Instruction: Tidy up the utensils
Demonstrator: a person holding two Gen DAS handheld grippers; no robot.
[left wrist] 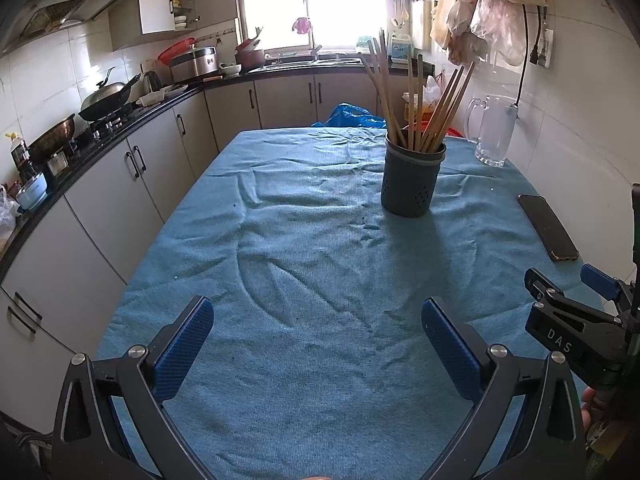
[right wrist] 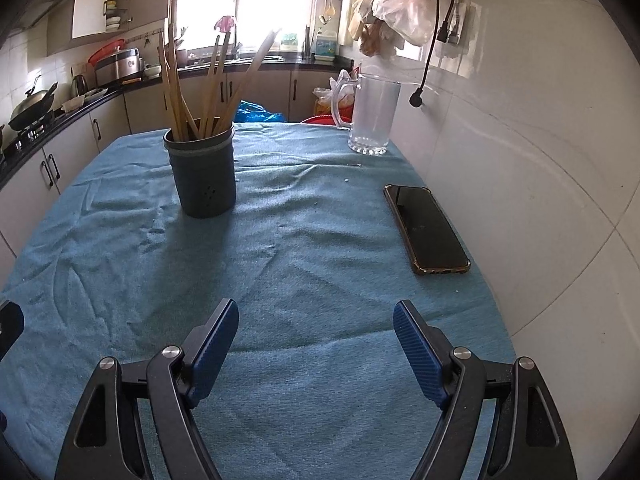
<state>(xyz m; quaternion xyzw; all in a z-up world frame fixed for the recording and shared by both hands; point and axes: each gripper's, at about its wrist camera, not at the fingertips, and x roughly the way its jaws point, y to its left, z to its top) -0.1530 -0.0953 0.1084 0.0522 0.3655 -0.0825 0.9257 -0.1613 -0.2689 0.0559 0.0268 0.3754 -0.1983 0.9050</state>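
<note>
A dark grey utensil holder (left wrist: 412, 178) stands upright on the blue cloth, with several wooden chopsticks (left wrist: 416, 100) leaning out of it. In the right wrist view the holder (right wrist: 202, 172) stands far left of centre with the chopsticks (right wrist: 208, 84) in it. My left gripper (left wrist: 318, 320) is open and empty, low over the near part of the cloth. My right gripper (right wrist: 316, 324) is open and empty, also near the front edge. The right gripper's body (left wrist: 576, 320) shows at the right of the left wrist view.
A black phone (right wrist: 426, 228) lies on the cloth by the tiled wall. A glass mug (right wrist: 370, 114) stands at the far right corner. The table (right wrist: 280, 280) carries a wrinkled blue cloth. Kitchen cabinets and a counter with pots run along the left.
</note>
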